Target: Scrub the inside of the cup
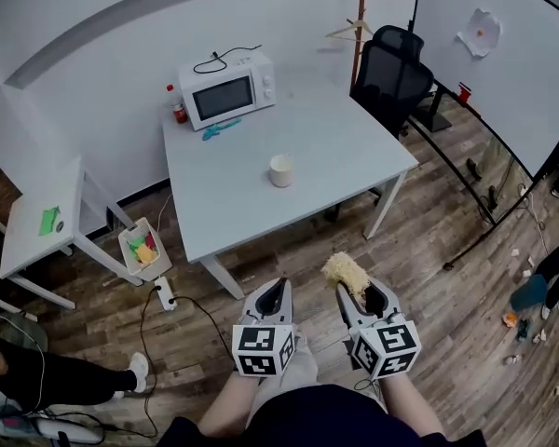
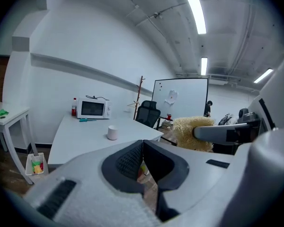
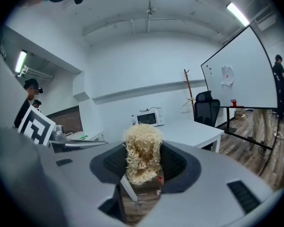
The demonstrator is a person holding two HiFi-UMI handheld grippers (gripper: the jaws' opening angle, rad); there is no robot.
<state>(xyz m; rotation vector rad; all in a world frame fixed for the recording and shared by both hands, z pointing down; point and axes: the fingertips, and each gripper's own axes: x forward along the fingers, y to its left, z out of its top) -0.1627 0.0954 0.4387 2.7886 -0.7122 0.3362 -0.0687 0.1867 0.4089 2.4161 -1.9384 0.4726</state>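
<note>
Cup (image 2: pixel 112 133) shows in left gripper view; right one shows gripped scrubber (image 3: pixel 142 150)

No writing could be read anywhere; the label on the red bottle (image 1: pixel 179 113) beside the microwave (image 1: pixel 227 88) was too small to make out.

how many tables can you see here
2: the large white table holding the microwave and cup, and a small side table left of it. Others may be out of frame.
</note>
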